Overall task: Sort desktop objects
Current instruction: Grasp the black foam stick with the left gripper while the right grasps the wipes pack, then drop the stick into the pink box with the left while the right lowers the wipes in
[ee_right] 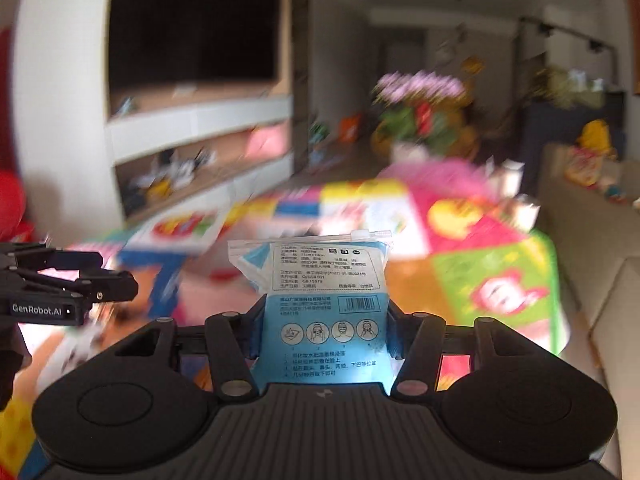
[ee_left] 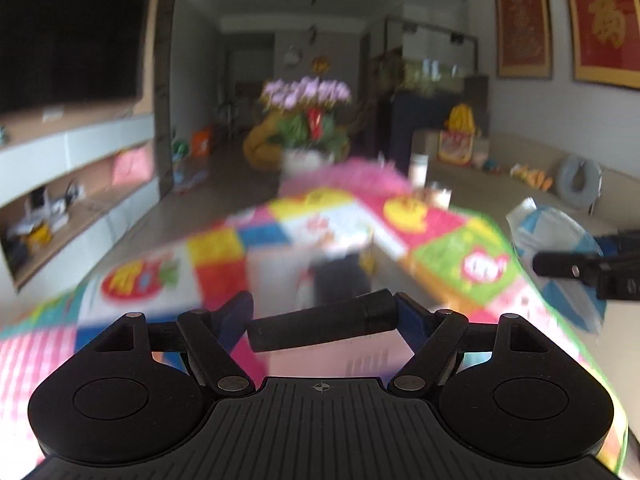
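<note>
My left gripper is shut on a black cylinder that lies crosswise between its blue-padded fingers, above the colourful patchwork table cover. My right gripper is shut on a blue-and-white printed packet, which stands upright between its fingers with the zip edge on top. The left wrist view shows the right gripper at the right edge with that packet. In the right wrist view the left gripper is at the left edge. The table below is blurred.
A pot of purple and red flowers stands at the table's far end, with a glass cup and a white container beside it. A sofa runs along the right. A TV wall with shelves is on the left.
</note>
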`<action>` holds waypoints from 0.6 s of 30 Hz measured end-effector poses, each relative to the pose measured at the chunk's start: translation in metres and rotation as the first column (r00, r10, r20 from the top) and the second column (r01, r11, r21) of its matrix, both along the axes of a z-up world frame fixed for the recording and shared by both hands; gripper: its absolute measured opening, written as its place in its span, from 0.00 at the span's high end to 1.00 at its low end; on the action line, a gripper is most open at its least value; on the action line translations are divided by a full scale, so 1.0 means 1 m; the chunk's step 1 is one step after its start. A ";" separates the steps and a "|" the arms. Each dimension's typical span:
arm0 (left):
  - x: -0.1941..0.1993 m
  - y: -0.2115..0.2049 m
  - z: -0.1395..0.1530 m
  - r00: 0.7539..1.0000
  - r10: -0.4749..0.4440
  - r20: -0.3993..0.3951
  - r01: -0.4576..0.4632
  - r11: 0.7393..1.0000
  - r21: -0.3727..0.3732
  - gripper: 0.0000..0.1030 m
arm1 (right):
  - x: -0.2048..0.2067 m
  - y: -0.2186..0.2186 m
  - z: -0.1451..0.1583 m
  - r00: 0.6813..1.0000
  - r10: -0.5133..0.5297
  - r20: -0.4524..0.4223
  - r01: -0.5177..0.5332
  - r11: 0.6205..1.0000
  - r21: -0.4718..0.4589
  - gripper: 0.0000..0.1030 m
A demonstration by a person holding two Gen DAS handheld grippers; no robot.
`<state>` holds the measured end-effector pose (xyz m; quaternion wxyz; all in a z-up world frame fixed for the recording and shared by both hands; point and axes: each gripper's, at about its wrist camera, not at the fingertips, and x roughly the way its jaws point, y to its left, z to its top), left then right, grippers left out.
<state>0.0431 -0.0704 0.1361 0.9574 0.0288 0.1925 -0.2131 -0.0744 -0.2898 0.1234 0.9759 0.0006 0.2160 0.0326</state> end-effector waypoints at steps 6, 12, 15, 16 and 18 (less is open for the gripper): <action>0.058 -0.015 0.016 1.000 0.016 -0.009 -0.016 0.999 -0.029 0.04 | 0.032 -0.020 0.039 0.994 -0.057 0.098 0.052 0.997 0.057 0.47; 0.021 0.040 -0.035 0.988 0.131 -0.086 -0.134 0.991 -0.028 0.02 | 0.069 -0.033 0.039 0.997 -0.052 0.061 0.045 0.992 0.115 0.47; -0.005 0.063 -0.064 0.975 0.167 -0.148 -0.171 0.985 -0.019 0.02 | 0.098 -0.021 0.029 1.000 -0.022 0.009 0.021 0.990 0.137 0.47; -0.013 0.070 -0.074 0.970 0.177 -0.168 -0.182 0.983 -0.014 0.02 | 0.109 -0.015 0.025 1.000 0.000 -0.013 0.002 0.988 0.156 0.47; -0.029 0.080 -0.091 0.961 0.196 -0.195 -0.200 0.980 -0.001 0.02 | 0.134 0.000 0.016 0.995 0.067 -0.071 -0.050 0.974 0.222 0.47</action>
